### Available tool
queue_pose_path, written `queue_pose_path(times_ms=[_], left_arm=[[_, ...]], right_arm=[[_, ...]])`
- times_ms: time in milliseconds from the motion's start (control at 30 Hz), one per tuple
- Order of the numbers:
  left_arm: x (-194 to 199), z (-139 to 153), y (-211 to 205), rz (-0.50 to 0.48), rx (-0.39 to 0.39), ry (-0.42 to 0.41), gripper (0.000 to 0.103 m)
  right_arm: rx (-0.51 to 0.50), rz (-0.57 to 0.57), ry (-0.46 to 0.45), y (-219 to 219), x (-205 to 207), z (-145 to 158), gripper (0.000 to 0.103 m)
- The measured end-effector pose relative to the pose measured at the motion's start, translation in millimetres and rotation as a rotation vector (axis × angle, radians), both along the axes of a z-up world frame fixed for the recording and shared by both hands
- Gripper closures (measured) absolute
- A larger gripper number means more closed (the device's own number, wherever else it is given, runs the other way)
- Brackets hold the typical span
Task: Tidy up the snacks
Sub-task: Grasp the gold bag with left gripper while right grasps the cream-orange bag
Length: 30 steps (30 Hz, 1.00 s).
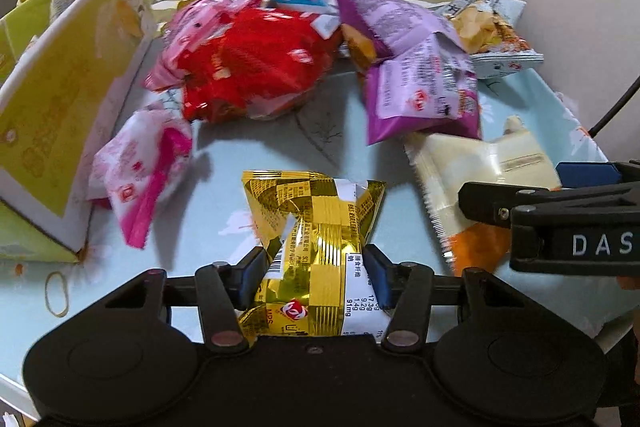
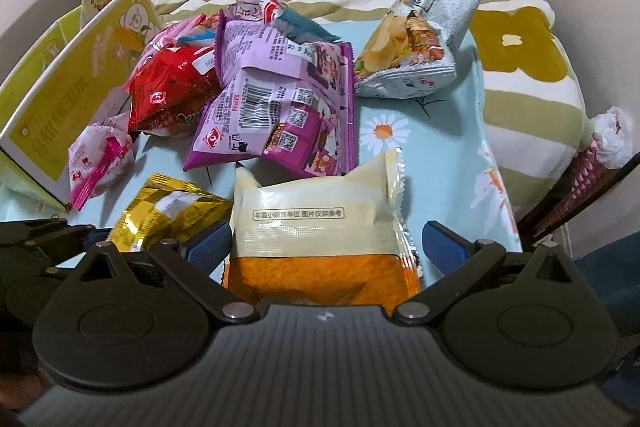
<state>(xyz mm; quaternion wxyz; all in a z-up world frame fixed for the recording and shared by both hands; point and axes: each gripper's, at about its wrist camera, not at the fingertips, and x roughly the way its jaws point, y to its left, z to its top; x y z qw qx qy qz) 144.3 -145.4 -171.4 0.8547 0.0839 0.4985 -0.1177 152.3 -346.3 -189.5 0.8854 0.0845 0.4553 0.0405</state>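
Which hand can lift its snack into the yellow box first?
Probably the left. Its tool already pinches the gold packet, near the yellow box. The right tool is open around the cream packet.

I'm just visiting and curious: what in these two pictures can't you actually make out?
- Left wrist view: the red packet is motion-blurred, print unreadable.
- Left wrist view: the gold packet is cut off below by the left gripper body.
- Right wrist view: the cream-and-orange packet has its lower end behind the right gripper.
- Both views: the yellow box shows no contents; its flap blocks them.
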Motion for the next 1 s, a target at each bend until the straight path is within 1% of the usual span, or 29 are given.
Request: queue_pose_path(times_ms=[167, 300, 600, 633, 667, 833, 900, 1000], left_arm=[[-1, 1, 12, 0.010, 0.015, 0.005, 0.046], [-3, 1, 22, 0.021, 0.018, 0.008, 0.046], [-6, 3, 25, 0.022, 0.016, 0.002, 0.046], [-5, 3, 24, 0.023, 0.015, 0.002, 0.046], [-4, 2, 23, 0.024, 0.015, 0.002, 0.046], [-5, 4, 23, 0.026, 0.016, -0.002, 0.046], [-6, 8, 23, 0.026, 0.013, -0.007, 0.046], [-8, 16, 22, 0.025, 0.005, -0.020, 0.046]], right_arm=[[-0.023, 0.023, 0.005, 10, 4, -5, 0.000], [-0.074, 0.038, -0.009, 20, 3, -8, 0.000], [-0.127, 0.061, -0.055, 28, -3, -13, 0.000], [-0.145, 0.065, -0.047, 30, -3, -15, 0.002], [-0.160, 0.077, -0.052, 32, -4, -18, 0.002], [-0.202, 0.098, -0.087, 39, -12, -17, 0.011], [-0.187, 0.097, -0.086, 39, -14, -14, 0.012], [-0.201, 0.096, -0.095, 42, -19, -8, 0.013]])
